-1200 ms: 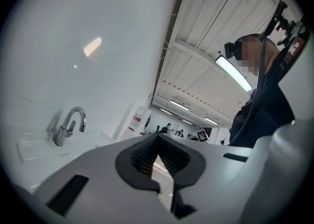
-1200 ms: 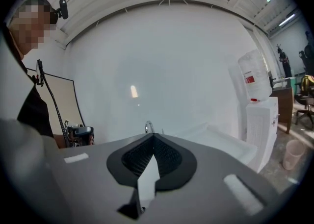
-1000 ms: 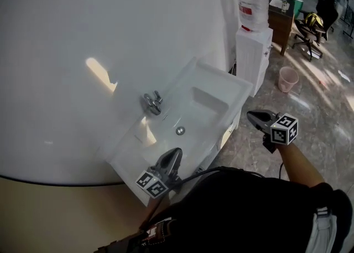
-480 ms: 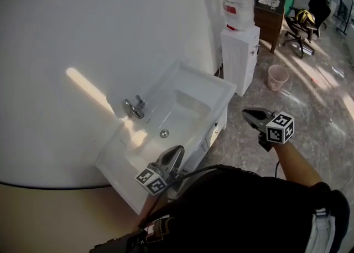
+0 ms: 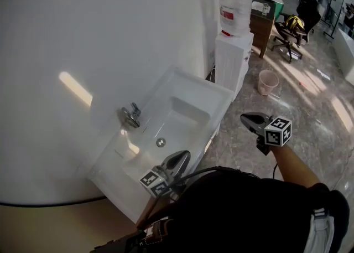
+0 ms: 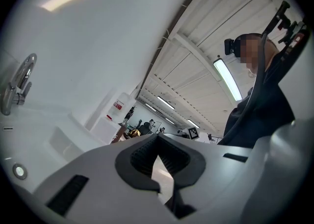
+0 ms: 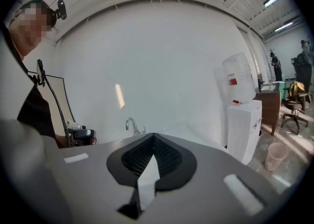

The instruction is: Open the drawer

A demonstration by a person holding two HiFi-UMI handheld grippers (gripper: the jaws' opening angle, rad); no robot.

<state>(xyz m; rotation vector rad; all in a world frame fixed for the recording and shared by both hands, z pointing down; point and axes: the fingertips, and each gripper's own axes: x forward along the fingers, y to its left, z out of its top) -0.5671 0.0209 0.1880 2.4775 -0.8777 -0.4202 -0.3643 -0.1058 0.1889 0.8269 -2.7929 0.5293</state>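
Moved since a second ago: left gripper (image 5: pixel 186 154) has slid from in front of the round metal drain (image 5: pixel 160 142) towards the floor-side edge of the white rectangular ceramic basin (image 5: pixel 113 155); the right gripper (image 5: pixel 243 117) has kept its place off that same edge.
Left gripper: grey jaws pressed together with nothing between them, tip over the basin's near rim.
Right gripper: jaws likewise closed and empty, held above the grey marbled floor (image 5: pixel 310 108), clear of the basin and apart from its floor-side edge.
Drawer (image 5: pixel 214 134): in the white cabinet under the basin; only a narrow strip of its front shows below the basin's floor-side rim, between the two grippers, and neither gripper touches it. Whether it is pulled out at all cannot be told.
Chrome tap (image 5: pixel 131 116): on the basin's wall-side ledge, across the bowl from the left gripper.
White water dispenser (image 5: pixel 229 52): just beyond the basin's far end, against the wall, with a clear bottle on top.
Pink plastic bucket (image 5: pixel 267 82): on the floor past the dispenser, away from the basin.
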